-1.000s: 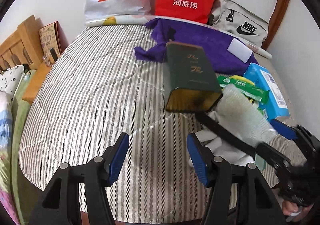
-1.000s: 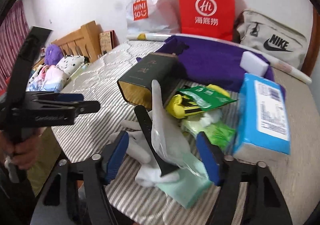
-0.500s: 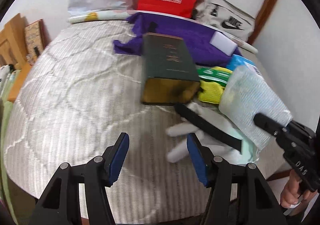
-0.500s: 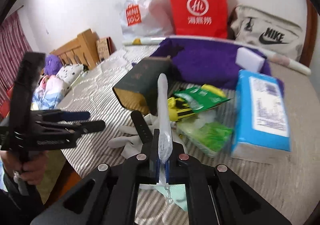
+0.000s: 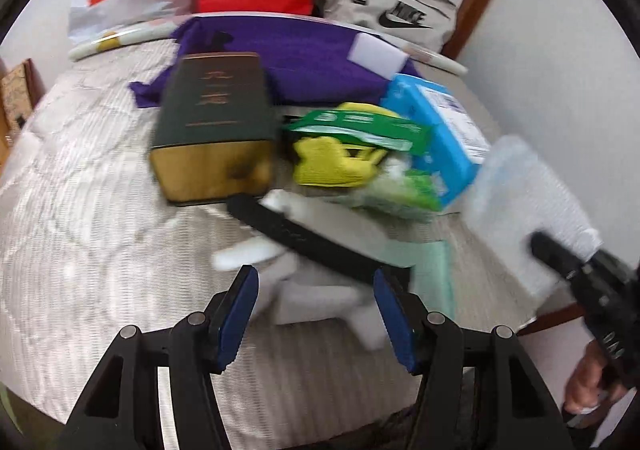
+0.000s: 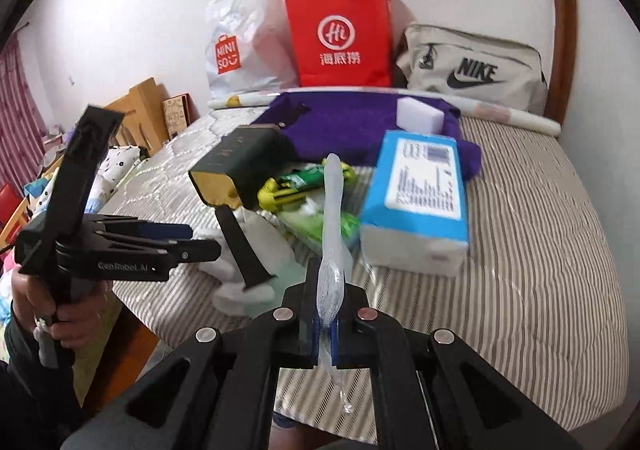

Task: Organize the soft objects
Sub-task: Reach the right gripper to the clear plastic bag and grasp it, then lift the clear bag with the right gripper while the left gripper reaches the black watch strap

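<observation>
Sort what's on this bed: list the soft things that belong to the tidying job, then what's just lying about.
Job:
clear plastic packet, clamped in the right gripper
white gloves
yellow gloves
purple cloth
white sponge

Lying about:
dark green box
red bag
Nike bag

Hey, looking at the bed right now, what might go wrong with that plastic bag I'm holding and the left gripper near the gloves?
The right gripper pinches only the clear plastic bag's bottom edge, so it might slip free. The open left gripper hovers over the white gloves with a black strap across them; closing could catch the strap too.
</observation>
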`<state>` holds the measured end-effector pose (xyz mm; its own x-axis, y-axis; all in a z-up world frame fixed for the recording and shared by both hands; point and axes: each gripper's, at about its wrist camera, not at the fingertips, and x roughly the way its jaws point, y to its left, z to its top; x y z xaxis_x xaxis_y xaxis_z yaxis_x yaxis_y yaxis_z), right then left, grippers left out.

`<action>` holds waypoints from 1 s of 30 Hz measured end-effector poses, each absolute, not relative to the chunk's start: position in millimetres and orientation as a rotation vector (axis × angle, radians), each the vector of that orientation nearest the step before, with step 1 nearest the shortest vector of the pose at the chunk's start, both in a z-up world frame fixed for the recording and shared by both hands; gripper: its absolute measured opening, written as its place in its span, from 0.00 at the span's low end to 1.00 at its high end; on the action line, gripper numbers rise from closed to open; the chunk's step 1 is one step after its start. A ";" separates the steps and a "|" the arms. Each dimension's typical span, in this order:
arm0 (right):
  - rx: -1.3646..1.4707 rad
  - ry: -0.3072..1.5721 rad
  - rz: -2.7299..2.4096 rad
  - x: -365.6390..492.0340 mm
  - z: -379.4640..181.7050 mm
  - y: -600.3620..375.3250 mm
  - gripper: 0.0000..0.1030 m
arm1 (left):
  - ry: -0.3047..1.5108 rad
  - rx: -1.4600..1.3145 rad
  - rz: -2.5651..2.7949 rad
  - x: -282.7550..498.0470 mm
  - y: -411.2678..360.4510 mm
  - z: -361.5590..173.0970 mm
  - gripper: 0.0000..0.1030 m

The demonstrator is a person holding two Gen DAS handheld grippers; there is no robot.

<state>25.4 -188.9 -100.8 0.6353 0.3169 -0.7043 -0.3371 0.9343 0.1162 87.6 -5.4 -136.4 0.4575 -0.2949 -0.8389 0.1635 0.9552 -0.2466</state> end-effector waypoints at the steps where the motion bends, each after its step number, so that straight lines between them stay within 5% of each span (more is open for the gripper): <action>1: -0.019 0.802 0.371 25.1 -103.1 -191.6 0.04 | 1.062 -0.137 -0.291 88.3 -10.1 -136.8 0.56; 15: 0.029 0.842 0.365 27.3 -124.3 -215.5 0.04 | 1.190 -0.191 -0.149 122.0 -42.4 -167.5 0.55; 16: 0.030 0.844 0.360 27.7 -125.8 -216.2 0.04 | 1.183 -0.169 -0.131 123.5 -46.1 -167.5 0.53; 18: 0.028 0.853 0.358 27.9 -128.1 -217.1 0.04 | 1.163 -0.099 -0.093 125.0 -53.1 -166.7 0.28; 19: 0.026 0.854 0.354 27.6 -128.7 -217.9 0.04 | 1.161 -0.091 -0.098 125.1 -52.1 -165.2 0.25; 30: 0.017 0.855 0.353 24.6 -127.3 -216.9 0.04 | 1.092 -0.323 -0.260 106.3 3.7 -141.2 0.14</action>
